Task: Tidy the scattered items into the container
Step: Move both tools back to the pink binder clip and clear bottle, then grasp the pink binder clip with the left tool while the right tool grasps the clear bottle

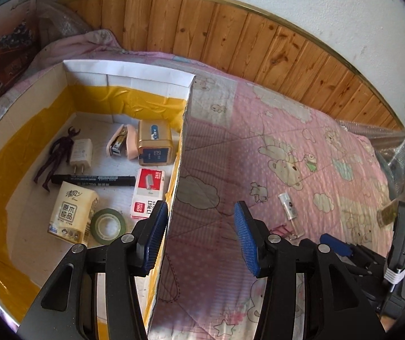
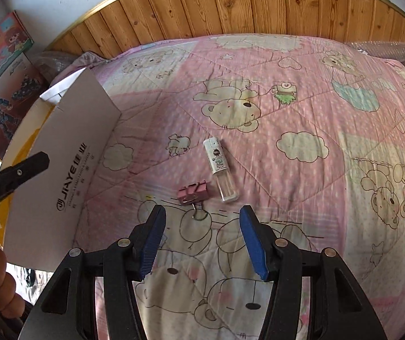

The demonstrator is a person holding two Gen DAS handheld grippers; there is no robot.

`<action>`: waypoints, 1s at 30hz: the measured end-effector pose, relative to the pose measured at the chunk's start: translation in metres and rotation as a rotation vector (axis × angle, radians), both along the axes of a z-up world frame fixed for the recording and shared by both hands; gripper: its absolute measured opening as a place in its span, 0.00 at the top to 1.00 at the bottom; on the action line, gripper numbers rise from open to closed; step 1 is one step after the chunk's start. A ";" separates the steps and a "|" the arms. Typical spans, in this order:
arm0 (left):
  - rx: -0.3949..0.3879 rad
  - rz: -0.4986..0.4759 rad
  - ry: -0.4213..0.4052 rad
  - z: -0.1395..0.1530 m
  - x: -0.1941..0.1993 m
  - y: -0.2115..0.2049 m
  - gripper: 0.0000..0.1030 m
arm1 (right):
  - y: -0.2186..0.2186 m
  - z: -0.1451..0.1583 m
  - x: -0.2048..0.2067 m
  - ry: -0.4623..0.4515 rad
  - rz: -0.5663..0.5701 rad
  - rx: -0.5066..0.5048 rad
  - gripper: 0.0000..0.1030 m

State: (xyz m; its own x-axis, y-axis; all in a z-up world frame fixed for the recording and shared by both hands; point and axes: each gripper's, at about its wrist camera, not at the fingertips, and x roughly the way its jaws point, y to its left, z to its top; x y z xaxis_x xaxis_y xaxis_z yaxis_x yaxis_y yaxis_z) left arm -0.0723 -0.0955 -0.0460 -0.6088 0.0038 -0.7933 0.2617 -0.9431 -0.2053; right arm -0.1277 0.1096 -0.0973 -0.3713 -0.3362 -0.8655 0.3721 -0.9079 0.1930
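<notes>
Pink bear-print bedding [image 2: 301, 90] carries the last strays: a binder clip [image 2: 192, 194] and a small clear bottle [image 2: 221, 168], just beside each other, outside the cardboard box [image 1: 185, 130]. Right gripper [image 2: 202, 236] hangs over them, fingers apart and empty, seemingly lining up a pick. Left gripper [image 1: 201, 235], fingers apart, straddles the box wall untouched, perhaps to steady it.

Both wrist views steeply downward, bedspread [image 2: 259, 90] shared

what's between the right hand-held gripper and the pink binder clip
Only bare quilt: in the right wrist view, nothing lies between the right hand-held gripper and the binder clip.
</notes>
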 end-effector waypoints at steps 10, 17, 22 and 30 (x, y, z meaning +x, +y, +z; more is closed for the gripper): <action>-0.267 -0.109 0.206 0.035 0.007 0.054 0.50 | -0.017 -0.024 -0.042 0.061 0.075 0.086 0.48; 0.048 -0.290 0.021 -0.026 -0.023 0.075 0.50 | -0.029 -0.043 -0.057 0.099 0.117 0.148 0.54; 0.129 -0.297 -0.023 -0.056 -0.041 0.084 0.49 | -0.019 -0.040 -0.064 0.092 0.103 0.142 0.80; 0.130 -0.326 -0.041 -0.087 -0.061 0.107 0.45 | 0.023 -0.036 -0.075 -0.019 0.002 0.027 0.80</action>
